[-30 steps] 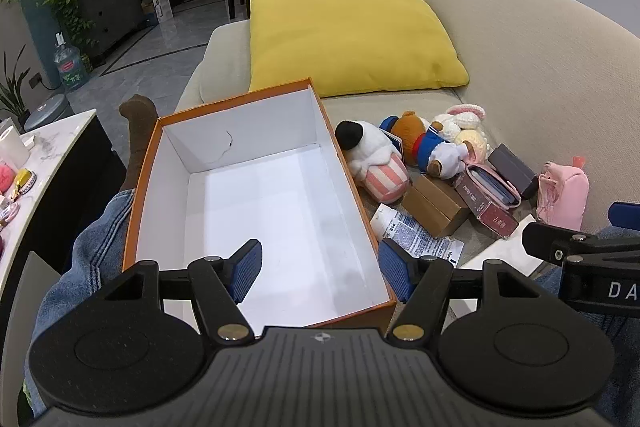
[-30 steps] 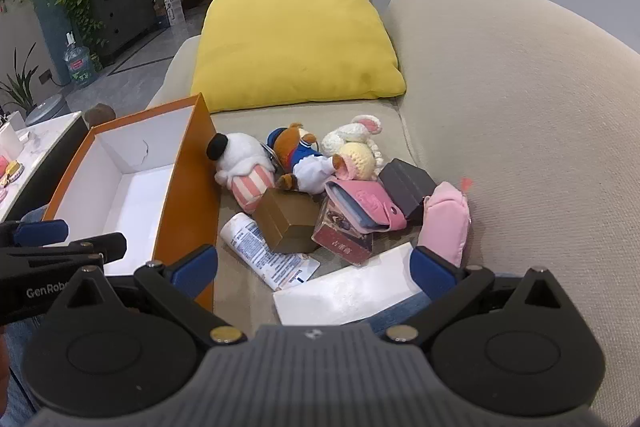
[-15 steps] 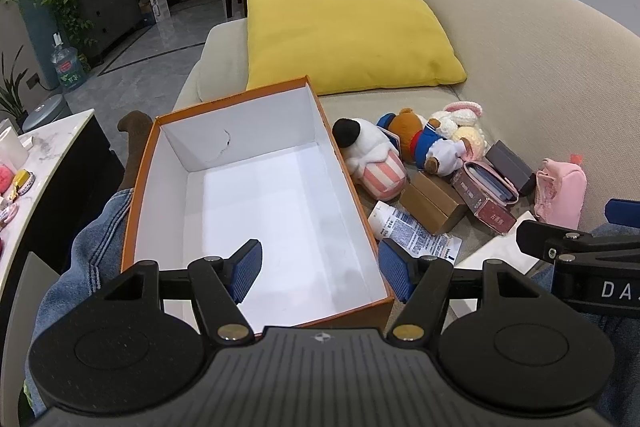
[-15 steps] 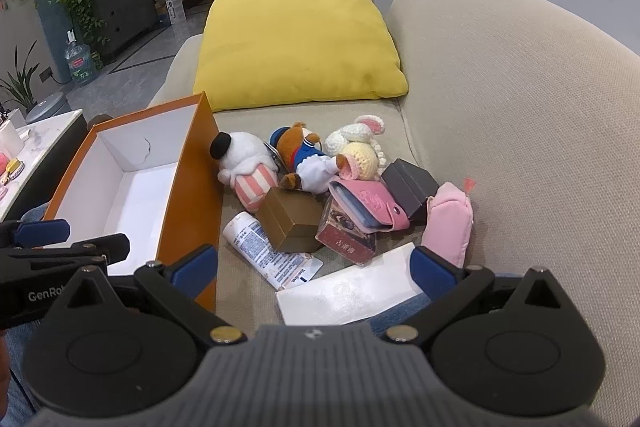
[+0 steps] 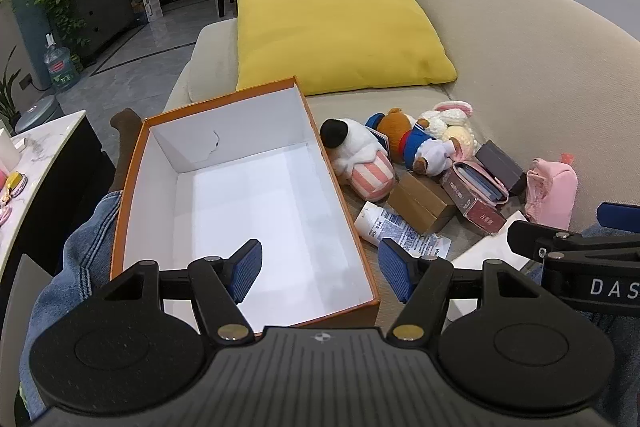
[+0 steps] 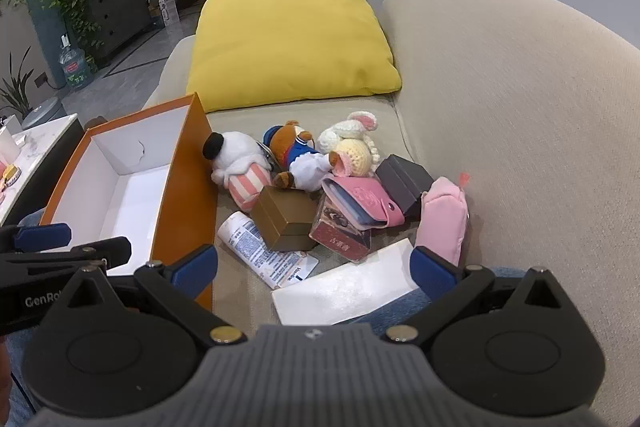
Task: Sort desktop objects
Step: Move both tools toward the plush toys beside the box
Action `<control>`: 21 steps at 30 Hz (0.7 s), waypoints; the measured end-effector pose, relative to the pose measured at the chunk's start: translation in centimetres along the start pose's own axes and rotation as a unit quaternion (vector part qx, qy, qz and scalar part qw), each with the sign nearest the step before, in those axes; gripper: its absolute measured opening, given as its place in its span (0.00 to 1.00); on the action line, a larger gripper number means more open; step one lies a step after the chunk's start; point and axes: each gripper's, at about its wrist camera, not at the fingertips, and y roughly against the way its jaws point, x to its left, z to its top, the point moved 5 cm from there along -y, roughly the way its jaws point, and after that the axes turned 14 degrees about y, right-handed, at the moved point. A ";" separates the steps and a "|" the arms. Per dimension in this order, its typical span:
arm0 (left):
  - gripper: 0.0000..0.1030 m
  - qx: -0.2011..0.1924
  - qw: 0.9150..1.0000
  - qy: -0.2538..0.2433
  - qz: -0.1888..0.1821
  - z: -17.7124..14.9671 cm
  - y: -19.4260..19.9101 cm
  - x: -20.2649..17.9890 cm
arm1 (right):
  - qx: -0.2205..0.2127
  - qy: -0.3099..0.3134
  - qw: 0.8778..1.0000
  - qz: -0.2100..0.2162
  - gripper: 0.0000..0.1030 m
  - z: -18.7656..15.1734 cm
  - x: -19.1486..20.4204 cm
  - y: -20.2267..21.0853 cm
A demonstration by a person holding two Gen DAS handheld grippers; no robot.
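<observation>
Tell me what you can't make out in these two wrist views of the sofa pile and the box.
- Near end of the orange box floor: left wrist view, hidden behind the left gripper.
- White card: right wrist view, its near edge is covered by the right gripper.
- Print on the white tube: both views, too small to read.
- Dark red box: partly under the pink wallet.

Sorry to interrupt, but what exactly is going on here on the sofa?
A person holding a gripper in each hand is about to sort clutter into an orange box, whose white inside holds nothing yet. The left gripper hovers open over the box. The right gripper is open above the pile: plush toys, a brown box, a tube and a pink pouch. Nothing is gripped.
</observation>
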 end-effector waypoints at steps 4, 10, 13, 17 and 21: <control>0.74 0.000 1.000 -0.004 -0.002 0.1 -0.1 -0.3 | 0.001 0.000 1.000 0.001 0.99 -0.1 -0.2 -0.2; 0.74 0.002 1.000 -0.007 -0.006 0.3 -0.5 -0.5 | 0.001 0.002 1.000 0.003 0.99 -0.1 -0.4 -0.5; 0.74 0.006 1.000 -0.012 -0.011 0.6 -0.8 -0.7 | -0.003 0.009 1.000 0.005 0.99 -0.2 -0.6 -0.8; 0.69 0.015 0.999 -0.013 -0.027 1.5 -1.6 -1.2 | -0.014 0.018 1.000 0.012 0.99 0.3 -1.3 -1.5; 0.64 0.029 0.998 -0.015 -0.056 3.0 -2.9 -2.4 | -0.030 0.031 0.999 0.031 0.99 1.6 -2.1 -2.2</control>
